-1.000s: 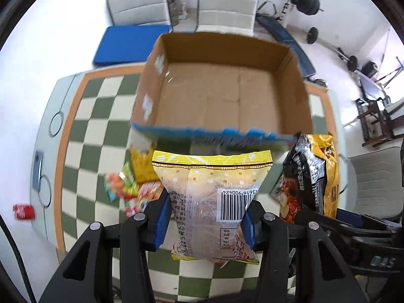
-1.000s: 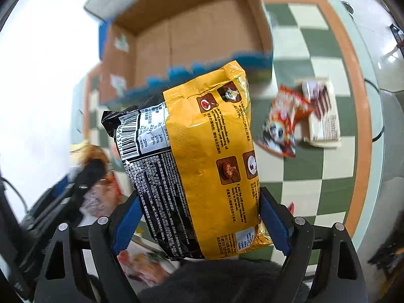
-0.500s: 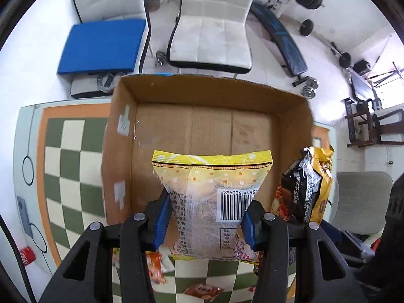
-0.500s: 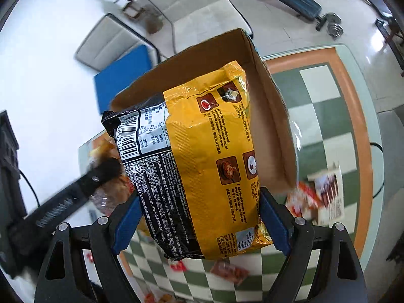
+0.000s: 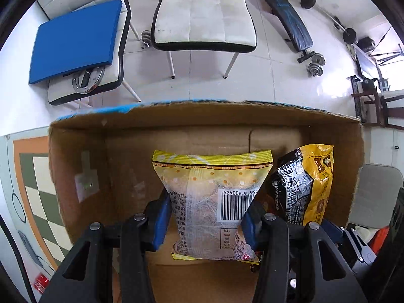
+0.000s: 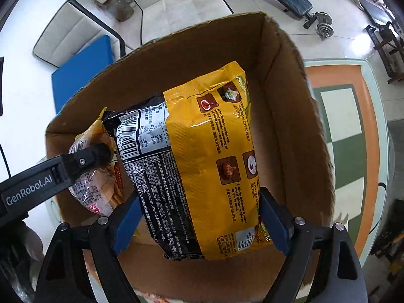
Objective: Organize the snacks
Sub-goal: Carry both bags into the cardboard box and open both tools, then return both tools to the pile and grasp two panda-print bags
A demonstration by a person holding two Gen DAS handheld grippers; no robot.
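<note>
My left gripper (image 5: 205, 217) is shut on a pale yellow clear-window noodle packet (image 5: 212, 197) and holds it inside the open cardboard box (image 5: 80, 151). My right gripper (image 6: 199, 217) is shut on a yellow and black noodle packet (image 6: 202, 166), also held inside the box (image 6: 290, 126). The yellow and black packet shows at the right in the left wrist view (image 5: 305, 186). The left gripper's finger (image 6: 75, 164) and its packet (image 6: 96, 176) show at the left in the right wrist view. The two packets hang side by side, close together.
The box stands on a green and white checkered table with an orange border (image 6: 353, 126). Two white chairs (image 5: 204, 12) stand beyond the table, one with a blue pad (image 5: 75, 38). A weight bench and dumbbells (image 5: 290, 20) lie further back. A red can (image 5: 40, 281) lies at lower left.
Both grippers have moved forward and down over the box with their packets; the packets now hang inside the box walls. The loose snacks on the table have dropped out of sight.
</note>
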